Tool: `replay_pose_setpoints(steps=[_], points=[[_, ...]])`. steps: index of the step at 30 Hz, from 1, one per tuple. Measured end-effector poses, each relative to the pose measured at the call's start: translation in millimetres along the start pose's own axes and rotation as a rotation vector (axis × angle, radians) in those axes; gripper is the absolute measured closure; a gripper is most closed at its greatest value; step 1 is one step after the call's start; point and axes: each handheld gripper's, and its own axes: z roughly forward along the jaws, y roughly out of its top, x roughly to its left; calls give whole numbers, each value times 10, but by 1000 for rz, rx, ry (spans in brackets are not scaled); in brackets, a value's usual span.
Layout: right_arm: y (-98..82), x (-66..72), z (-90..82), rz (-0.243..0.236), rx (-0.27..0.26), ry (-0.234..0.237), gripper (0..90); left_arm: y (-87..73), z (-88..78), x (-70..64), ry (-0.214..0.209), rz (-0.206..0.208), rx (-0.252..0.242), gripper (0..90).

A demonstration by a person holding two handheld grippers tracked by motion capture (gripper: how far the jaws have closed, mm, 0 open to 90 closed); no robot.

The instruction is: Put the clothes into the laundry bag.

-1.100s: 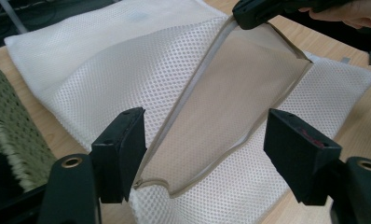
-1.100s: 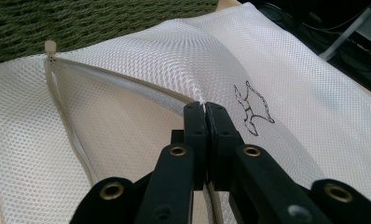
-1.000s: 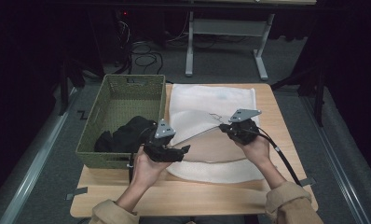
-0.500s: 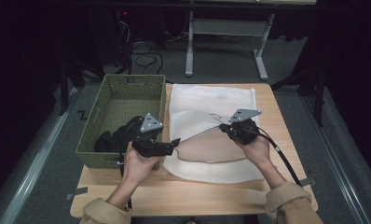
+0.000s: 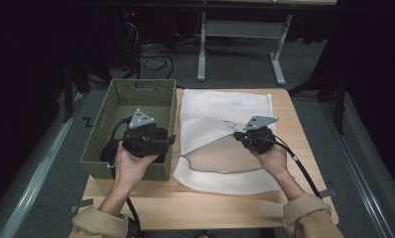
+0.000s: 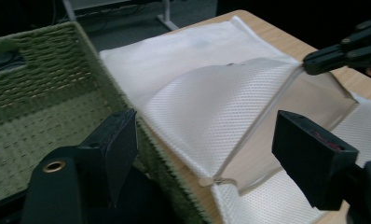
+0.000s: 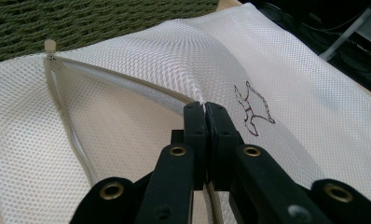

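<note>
Right gripper (image 7: pixel 205 109) pinches the white mesh laundry bag's (image 5: pixel 225 106) raised zipper edge; left gripper (image 6: pixel 207 149), just opening, hovers empty over the green woven basket (image 5: pixel 136 96).

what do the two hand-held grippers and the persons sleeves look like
Both the left hand-held gripper and the right hand-held gripper are black, blocky, two-jawed tools with brass-coloured rivets, each topped by a grey three-cornered plate with dark dots. A black cable trails from each toward the person. The sleeves are tan, with gathered cuffs.
</note>
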Motion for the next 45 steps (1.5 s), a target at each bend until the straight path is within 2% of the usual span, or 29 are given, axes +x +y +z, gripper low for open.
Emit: replay_pose_setpoints(steps=[10, 14, 19, 24, 35, 39, 41, 43, 45], points=[[0, -15, -13, 2, 0, 2, 891, -17, -71, 261, 12, -49, 16, 190], [-2, -24, -10, 2, 3, -2, 892, -51, -44, 375, 35, -54, 48, 181], [-2, -31, -15, -2, 3, -8, 891, -84, 0, 489, 31, -67, 80, 174], [-6, -37, -15, -4, 12, -17, 891, -118, 103, 583, 26, -88, 136, 158], [-5, -33, -5, -6, 11, -16, 891, -160, 399, 688, 78, -94, 283, 113], [-9, -27, 7, -12, 5, -19, 891, -181, 506, 745, 66, -114, 333, 95], [-8, -18, 3, -17, 3, -25, 892, -196, 564, 774, 51, -128, 377, 82], [-3, -16, 2, -21, 2, -27, 891, -222, 643, 809, 58, -129, 426, 73], [-7, -13, 5, -19, 0, -27, 891, -231, 689, 835, 59, -135, 448, 72]])
